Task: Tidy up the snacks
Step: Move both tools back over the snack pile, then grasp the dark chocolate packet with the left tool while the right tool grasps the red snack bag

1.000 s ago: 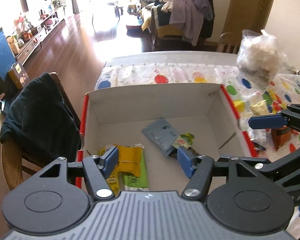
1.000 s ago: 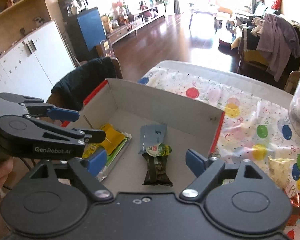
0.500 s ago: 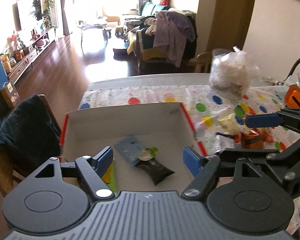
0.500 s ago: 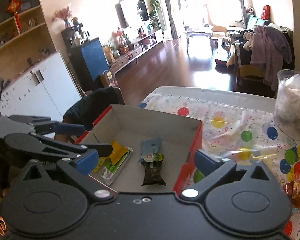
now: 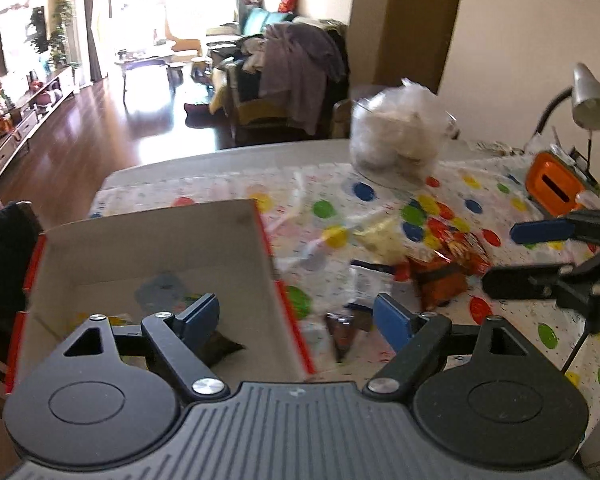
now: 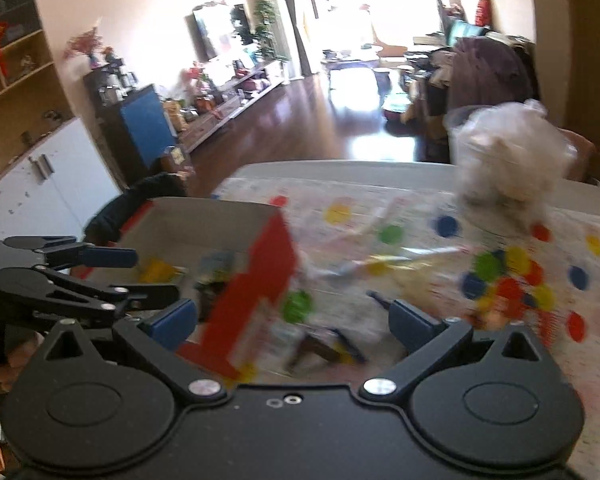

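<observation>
A red-sided cardboard box [image 5: 260, 240] [image 6: 268, 248] stands on the left of the table with a dark snack packet [image 5: 224, 346], a grey-blue pouch [image 5: 160, 286] and a yellow packet [image 6: 156, 270] inside. Loose snacks lie right of it on the dotted tablecloth: an orange-red packet [image 5: 440, 284], a pale yellow bag [image 5: 380, 236], a small dark wrapper [image 5: 340, 330]. My left gripper [image 5: 296, 316] is open and empty over the box's right wall. My right gripper [image 6: 292, 320] is open and empty, also above that wall; the view is blurred.
A clear bag of white snacks [image 5: 400, 136] [image 6: 508, 152] stands at the table's far side. An orange box [image 5: 556, 188] and a desk lamp [image 5: 592, 96] are at the far right. A chair with a dark jacket [image 5: 0, 264] stands left of the box.
Both grippers have swung right and back from over the box's inside to its right wall, bringing the loose snacks on the cloth into view. Both stay open and empty.
</observation>
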A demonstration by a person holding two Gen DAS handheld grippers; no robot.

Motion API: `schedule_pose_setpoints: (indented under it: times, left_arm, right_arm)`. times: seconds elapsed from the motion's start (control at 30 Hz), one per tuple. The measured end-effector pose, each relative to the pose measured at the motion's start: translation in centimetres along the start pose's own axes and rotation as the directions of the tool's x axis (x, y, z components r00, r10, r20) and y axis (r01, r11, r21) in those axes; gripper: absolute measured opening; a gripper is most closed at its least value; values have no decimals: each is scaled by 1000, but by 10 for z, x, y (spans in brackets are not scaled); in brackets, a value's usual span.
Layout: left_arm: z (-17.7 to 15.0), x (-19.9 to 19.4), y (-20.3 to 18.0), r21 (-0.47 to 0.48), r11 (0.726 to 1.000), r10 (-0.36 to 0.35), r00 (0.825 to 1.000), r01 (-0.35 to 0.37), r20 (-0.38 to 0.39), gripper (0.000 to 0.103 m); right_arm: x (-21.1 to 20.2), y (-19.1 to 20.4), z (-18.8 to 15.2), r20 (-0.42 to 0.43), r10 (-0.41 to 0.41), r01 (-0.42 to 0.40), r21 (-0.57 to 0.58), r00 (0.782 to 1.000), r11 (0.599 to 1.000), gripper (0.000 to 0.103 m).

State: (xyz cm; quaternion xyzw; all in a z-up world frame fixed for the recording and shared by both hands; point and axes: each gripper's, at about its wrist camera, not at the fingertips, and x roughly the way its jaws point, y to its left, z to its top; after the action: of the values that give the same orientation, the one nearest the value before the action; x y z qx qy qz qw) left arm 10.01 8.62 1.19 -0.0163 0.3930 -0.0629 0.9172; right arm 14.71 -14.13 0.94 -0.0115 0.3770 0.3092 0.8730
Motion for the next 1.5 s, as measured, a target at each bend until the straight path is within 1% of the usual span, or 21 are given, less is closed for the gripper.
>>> schedule_pose_setpoints:
  times: [0.17, 0.3, 0.4, 0.5, 0.6, 0.7, 0.77, 0.87, 0.97, 1.0, 1.17, 1.3, 1.37, 1.43, 1.5]
  left_arm:
    - [-1, 21, -36, 28, 999, -24, 999, 25, -22, 84]
    - [-5, 39, -59, 23, 1000, -19, 999, 20, -44, 84]
    - [-9, 53, -76, 22, 1000, -10, 998, 11, -56, 84]
    - [-15, 65, -88, 9, 999, 35, 999, -34, -38, 84]
    - [-23, 79, -99, -7, 999, 39, 998, -40, -50, 84]
    - [-31, 89, -111, 4, 998, 59, 997, -59, -53, 84]
    - [-35, 96, -114, -10, 997, 77, 996, -77, -55, 84]
    - [-39, 107, -113, -55, 991, 120, 990, -124, -71, 84]
    - [-40, 120, -110, -79, 984, 150, 984, -158, -92, 84]
    - [-40, 124, -109, -86, 982, 158, 982, -167, -101, 84]
    - [-38, 147, -101, -135, 970, 183, 972, -203, -147, 84]
    - [-40, 160, -95, -154, 960, 204, 962, -233, -180, 84]
    - [-40, 165, -92, -159, 957, 210, 957, -243, -198, 81]
    - [-39, 169, -88, -172, 953, 211, 954, -249, -213, 81]
    - [-39, 173, -85, -175, 951, 215, 951, -256, -223, 77]
  right_arm:
    - [-11, -46, -12, -21, -56, 56, 14, 998, 998, 103]
    - [-14, -82, -20, -42, -99, 100, 17, 994, 995, 103]
    - [-11, -112, -26, -63, -136, 138, 28, 989, 990, 103]
    - [-1, -139, -29, -88, -171, 175, 38, 981, 984, 103]
    - [13, -162, -31, -112, -180, 185, 34, 977, 982, 103]
    - [31, -173, -30, -154, -168, 159, -75, 974, 985, 103]
    - [40, -178, -29, -177, -154, 126, -161, 972, 979, 103]
    - [54, -185, -27, -212, -143, 83, -270, 967, 959, 102]
    - [68, -192, -28, -246, -128, 35, -351, 961, 936, 101]
    - [71, -193, -28, -254, -125, 21, -376, 959, 926, 100]
    - [91, -203, -24, -296, -87, -58, -449, 951, 892, 99]
    - [109, -199, -24, -330, -77, -121, -539, 941, 834, 95]
    - [118, -198, -23, -353, -70, -153, -565, 933, 811, 94]
    - [125, -199, -22, -363, -66, -166, -570, 929, 805, 94]
    - [133, -202, -20, -383, -54, -182, -552, 922, 814, 93]
